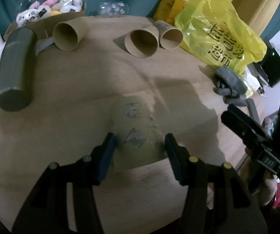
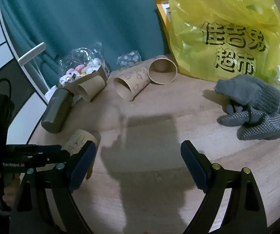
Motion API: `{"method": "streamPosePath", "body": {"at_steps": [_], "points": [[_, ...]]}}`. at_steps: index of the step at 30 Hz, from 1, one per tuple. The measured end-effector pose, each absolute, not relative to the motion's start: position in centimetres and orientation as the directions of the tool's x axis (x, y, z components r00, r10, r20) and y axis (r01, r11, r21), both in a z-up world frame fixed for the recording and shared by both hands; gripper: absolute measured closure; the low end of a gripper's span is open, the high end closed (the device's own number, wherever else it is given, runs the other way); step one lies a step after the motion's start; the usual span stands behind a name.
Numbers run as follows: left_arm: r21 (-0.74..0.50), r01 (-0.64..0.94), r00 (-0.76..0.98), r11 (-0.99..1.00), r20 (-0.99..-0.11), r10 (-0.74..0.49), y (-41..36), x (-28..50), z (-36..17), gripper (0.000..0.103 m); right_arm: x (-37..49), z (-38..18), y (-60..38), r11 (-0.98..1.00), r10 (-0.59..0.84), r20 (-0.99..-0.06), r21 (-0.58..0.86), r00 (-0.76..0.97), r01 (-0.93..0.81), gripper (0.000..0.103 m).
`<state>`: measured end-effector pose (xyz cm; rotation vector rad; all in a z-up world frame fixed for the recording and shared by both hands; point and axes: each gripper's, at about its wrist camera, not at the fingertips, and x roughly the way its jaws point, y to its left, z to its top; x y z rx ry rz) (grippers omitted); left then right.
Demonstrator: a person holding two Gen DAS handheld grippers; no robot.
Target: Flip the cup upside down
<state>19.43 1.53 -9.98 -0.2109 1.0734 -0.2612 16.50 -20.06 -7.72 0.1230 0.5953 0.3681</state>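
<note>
My left gripper (image 1: 140,146) pinching printed brown paper cup (image 1: 138,128) at its sides, cup axis pointing straight ahead; right gripper (image 2: 138,154) spread, empty.

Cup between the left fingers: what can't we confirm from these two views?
- Left wrist: cup blurred; pad contact with left gripper unclear, rim orientation unreadable.
- Right wrist: cup's lower part hidden behind the right gripper's near finger.
- Right wrist: contents of the yellow bag hidden by its plastic.
</note>
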Motion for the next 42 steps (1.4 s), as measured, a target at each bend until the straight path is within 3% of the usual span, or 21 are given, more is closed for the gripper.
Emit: {"method": "streamPosePath", "body": {"at_steps": [20, 25, 28, 34, 38, 42], "points": [[-0.345, 0.098, 0.415, 0.934, -0.838, -0.353, 0.5, 18.9, -10.0, 0.048, 17.0, -8.1, -21.1, 0.926, 0.377, -0.543, 0.229, 0.75, -0.3, 0.012], [-0.359, 0.101, 0.425, 0.928, -0.828, -0.367, 0.7, 18.5, -10.1, 0.032, 17.0, -8.0, -20.5, 0.931, 0.364, -0.555, 0.208, 0.748, -0.3, 0.012], [-0.38, 0.108, 0.441, 0.919, -0.81, -0.387, 1.3, 18.1, -9.5, 0.032, 17.0, -7.9, -20.0, 0.934, 0.355, -0.567, 0.19, 0.743, -0.302, 0.012], [-0.398, 0.094, 0.509, 0.912, -0.768, -0.388, 4.3, 16.1, -8.3, 0.031, 18.2, -7.2, -17.3, 0.918, 0.359, -0.65, 0.117, 0.67, -0.379, 0.012], [-0.334, 0.022, 0.597, 0.942, -0.752, -0.28, 7.7, 13.7, -8.4, 0.031, 19.3, -6.3, -14.8, 0.892, 0.374, -0.709, 0.099, 0.598, -0.44, 0.012], [-0.331, -0.043, 0.644, 0.943, -0.731, -0.227, 11.2, 11.9, -9.7, 0.031, 21.4, -6.3, -11.4, 0.863, 0.412, -0.78, 0.168, 0.471, -0.477, 0.012]]}}
